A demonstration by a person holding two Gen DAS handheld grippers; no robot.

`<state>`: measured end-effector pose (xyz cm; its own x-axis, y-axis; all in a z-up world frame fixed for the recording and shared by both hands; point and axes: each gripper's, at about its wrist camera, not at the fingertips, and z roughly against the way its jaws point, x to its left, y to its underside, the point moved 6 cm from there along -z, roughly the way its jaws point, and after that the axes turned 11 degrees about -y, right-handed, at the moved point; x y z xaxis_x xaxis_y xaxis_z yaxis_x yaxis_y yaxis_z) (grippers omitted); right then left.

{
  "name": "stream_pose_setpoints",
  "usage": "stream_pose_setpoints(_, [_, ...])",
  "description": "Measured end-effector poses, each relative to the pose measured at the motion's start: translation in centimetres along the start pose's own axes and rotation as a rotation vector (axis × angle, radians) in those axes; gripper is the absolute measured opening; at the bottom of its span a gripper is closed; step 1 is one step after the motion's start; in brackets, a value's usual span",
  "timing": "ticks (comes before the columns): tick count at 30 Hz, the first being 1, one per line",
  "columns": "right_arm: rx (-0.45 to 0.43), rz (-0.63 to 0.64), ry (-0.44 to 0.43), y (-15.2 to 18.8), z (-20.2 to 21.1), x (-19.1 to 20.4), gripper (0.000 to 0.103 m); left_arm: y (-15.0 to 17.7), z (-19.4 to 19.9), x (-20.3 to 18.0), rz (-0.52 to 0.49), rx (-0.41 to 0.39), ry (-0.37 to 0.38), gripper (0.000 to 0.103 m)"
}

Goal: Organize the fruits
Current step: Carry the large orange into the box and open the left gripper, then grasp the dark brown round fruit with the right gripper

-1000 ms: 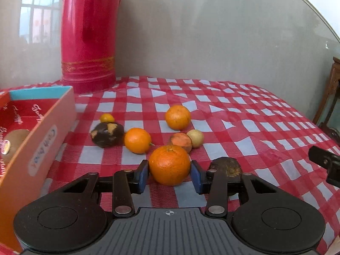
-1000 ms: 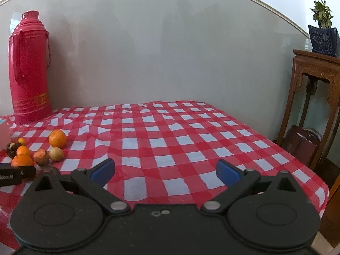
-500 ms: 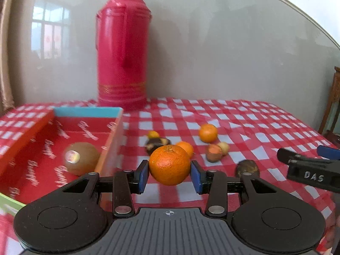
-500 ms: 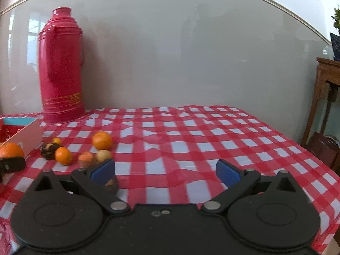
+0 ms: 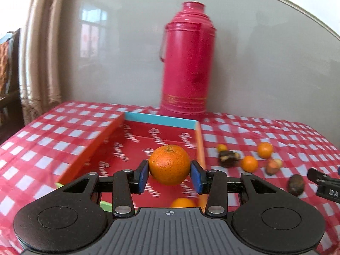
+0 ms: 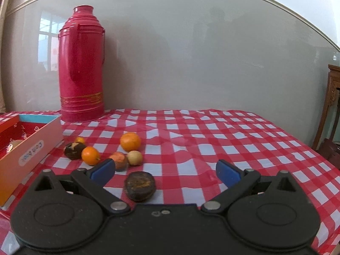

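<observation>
Sitting at the left of the bench [image 6: 233,140], the red box [image 5: 106,136] is the landmark for everything else. A brownish round fruit [image 6: 14,143] lies inside it, seen over its side wall from the right wrist view, and a small orange [image 5: 183,203] lies on the box floor at its near right corner. Above the box's open interior hangs the left tool [image 5: 169,176], its blue pads clamped on either side of a large orange [image 5: 169,164]. Behind the box's far right corner stands the red thermos [image 5: 187,63]. Right of the box, loose fruit lies on the checked cloth: a tiny orange [image 6: 80,140], a dark split fruit [image 6: 73,150], a mandarin [image 6: 90,155], a bigger orange [image 6: 130,141], a reddish fruit [image 6: 120,160] touching a pale yellow one [image 6: 134,157]. Farther right of the box, the right tool [image 6: 165,171] is spread wide and holds nothing; a dark wrinkled fruit [image 6: 139,186] rests on the bench between its fingers, nearer the left one.
</observation>
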<state>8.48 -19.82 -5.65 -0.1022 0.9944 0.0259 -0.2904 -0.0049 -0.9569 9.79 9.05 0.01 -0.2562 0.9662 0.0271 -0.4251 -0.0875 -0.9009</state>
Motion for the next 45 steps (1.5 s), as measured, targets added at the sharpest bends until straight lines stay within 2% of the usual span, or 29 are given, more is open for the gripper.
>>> stream_pose_setpoints(13, [-0.009, 0.022, -0.011, -0.1, 0.7, 0.5, 0.096, 0.6, -1.4, 1.6, 0.014, 0.031, -0.058, 0.042])
stream_pose_setpoints(16, [-0.011, 0.017, -0.008, -0.1, 0.8, 0.3, 0.096, 0.5, -1.2, 1.6, 0.018, 0.017, -0.078, 0.043])
stream_pose_setpoints(19, [-0.011, 0.012, -0.008, -0.1, 0.9, 0.2, 0.096, 0.3, -0.8, 1.5, 0.022, -0.008, -0.086, 0.077])
stream_pose_setpoints(25, [-0.003, 0.017, -0.039, 0.0, 0.8, 0.8, 0.096, 0.0, -0.4, 1.7, 0.025, -0.034, -0.095, 0.08])
stream_pose_setpoints(29, [0.008, 0.037, -0.072, 0.0, 0.2, 1.6, 0.096, -0.1, 0.0, 2.4, 0.042, -0.059, -0.112, 0.088])
stream_pose_setpoints(32, [0.033, 0.042, -0.071, 0.1, -0.7, 1.8, 0.095, -0.3, 0.3, 3.5, 0.064, -0.075, -0.128, 0.088])
stream_pose_setpoints(35, [0.067, 0.009, -0.08, 0.3, -1.8, 1.6, 0.089, -0.2, 0.4, 4.9, 0.081, -0.073, -0.144, 0.088])
stream_pose_setpoints(39, [0.104, -0.025, -0.083, 0.7, -2.7, 1.4, 0.071, 0.1, 0.1, 6.8, 0.081, -0.058, -0.166, 0.088])
stream_pose_setpoints(45, [0.152, -0.018, -0.071, 1.2, -3.9, 1.7, 0.061, 0.7, -0.2, 9.9, 0.1, -0.036, -0.211, 0.088])
